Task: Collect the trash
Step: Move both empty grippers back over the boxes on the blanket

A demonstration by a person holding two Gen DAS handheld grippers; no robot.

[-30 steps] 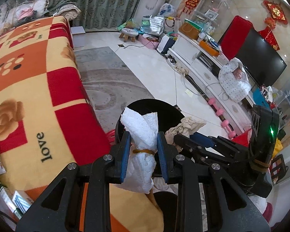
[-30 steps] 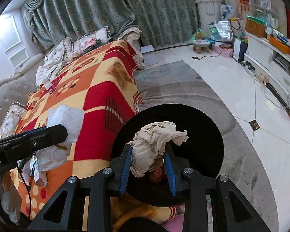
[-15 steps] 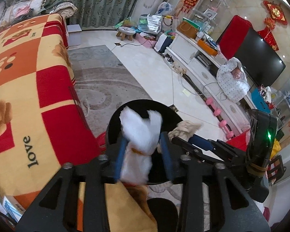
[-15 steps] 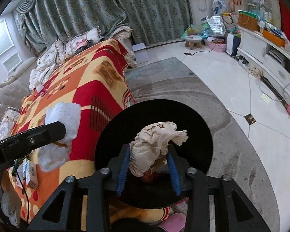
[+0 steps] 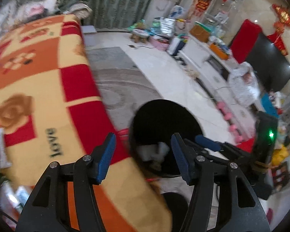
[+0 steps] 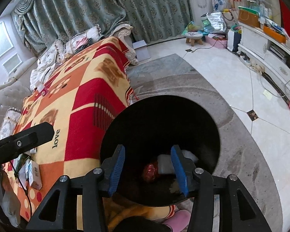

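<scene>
A second ago each claw squeezed a wad of trash. Now my left claw [image 5: 143, 154] and my right claw [image 6: 147, 166] are both opening, and nothing sits between their blue pads. The white tissue wad [image 5: 154, 150] lies down in the black bin [image 5: 164, 116], and my right view shows it [image 6: 165, 166] beside a red wrapper [image 6: 150, 172]. So I think 2 pieces are done, and both claws can fetch more.

The surface beside the bin has a red and yellow blanket [image 6: 77, 100] with small boxes [image 6: 32, 172] on it. The room has green curtains [image 6: 106, 9], a grey rug [image 6: 183, 83], a white floor and a TV [image 5: 268, 61].
</scene>
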